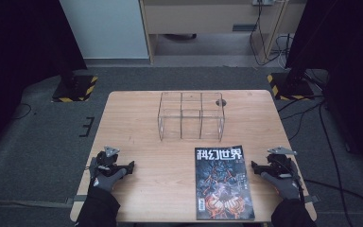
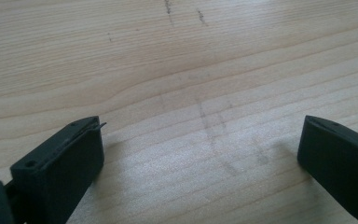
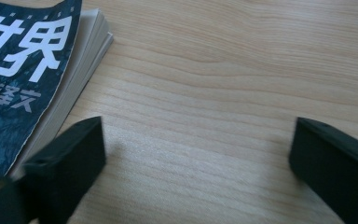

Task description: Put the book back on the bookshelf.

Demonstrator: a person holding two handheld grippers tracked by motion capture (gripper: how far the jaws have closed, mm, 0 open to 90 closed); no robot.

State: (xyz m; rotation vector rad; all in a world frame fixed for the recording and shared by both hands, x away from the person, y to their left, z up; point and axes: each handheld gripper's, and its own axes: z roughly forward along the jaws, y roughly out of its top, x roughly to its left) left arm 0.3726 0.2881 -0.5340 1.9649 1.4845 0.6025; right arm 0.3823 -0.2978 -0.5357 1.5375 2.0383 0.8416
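- A clear divided box point(image 1: 191, 116) stands at the far middle of the wooden table point(image 1: 137, 127).
- Two yellow-and-black striped stand bases point(image 1: 74, 88) rest on grey floor point(image 1: 38, 142).
- Black cables point(image 1: 331, 142) trail at right.

Magazine point(image 1: 224, 183): dark blue-black cover, white title characters, orange-red artwork (pages cream at the edge). Table point(image 1: 137, 123): pale wood grain. Organiser point(image 1: 191, 116): clear.

grey carpet point(image 1: 38, 142), wooden desk point(image 1: 194, 19), dark curtains point(image 1: 19, 38)

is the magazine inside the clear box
No, the magazine lies flat on the table, nearer the person than the clear box.
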